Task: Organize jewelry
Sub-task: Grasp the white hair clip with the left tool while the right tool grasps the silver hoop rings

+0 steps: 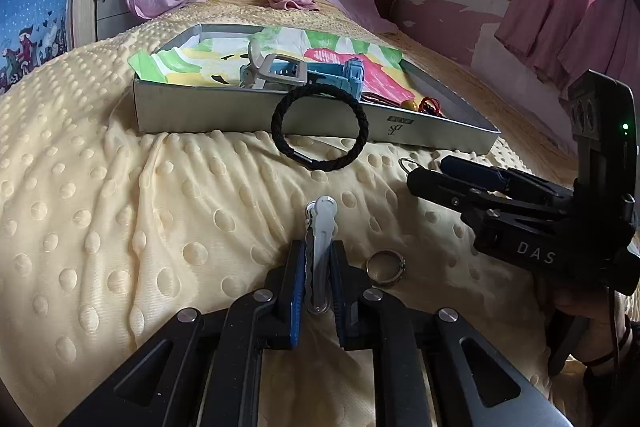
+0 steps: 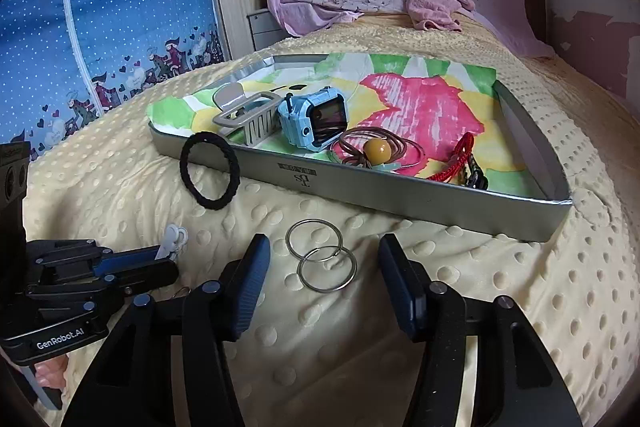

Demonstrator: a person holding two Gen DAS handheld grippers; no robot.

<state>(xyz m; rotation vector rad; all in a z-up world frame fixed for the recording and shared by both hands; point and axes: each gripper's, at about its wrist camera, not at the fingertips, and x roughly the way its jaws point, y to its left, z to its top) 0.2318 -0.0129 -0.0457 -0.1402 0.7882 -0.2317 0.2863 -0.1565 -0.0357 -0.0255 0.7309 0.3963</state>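
**Ana:** What takes up most of the scene?

**Ben:** A cream dotted blanket (image 2: 360, 327) spreads over a bed. On it sits a shallow grey tray (image 2: 400, 193), lined with paper painted green, yellow and pink (image 2: 420, 103).

**Ana:** What lies inside the tray?

**Ben:** A light blue watch (image 2: 316, 121) sits near the tray's front wall, with a grey clip (image 2: 248, 123) just left of it. To the watch's right are thin brown hoops with a yellow bead (image 2: 377, 151), then a red cord (image 2: 460, 157) in the tray's front right corner.

**Ana:** And outside the tray?

**Ben:** A black hair tie (image 2: 210, 171) leans against the tray's front wall. Two thin metal rings (image 2: 320, 255) overlap on the blanket in front of the tray. A thicker metal band (image 1: 385, 267) lies nearer the cameras.

**Ana:** What are the grippers doing?

**Ben:** The left gripper (image 1: 318, 267) is almost closed, its pads pressing a small white hair clip (image 1: 322, 231) in front of the tray. The right gripper (image 2: 324, 279) stands half open and holds nothing; the two rings lie between its fingers (image 2: 250, 287), untouched.
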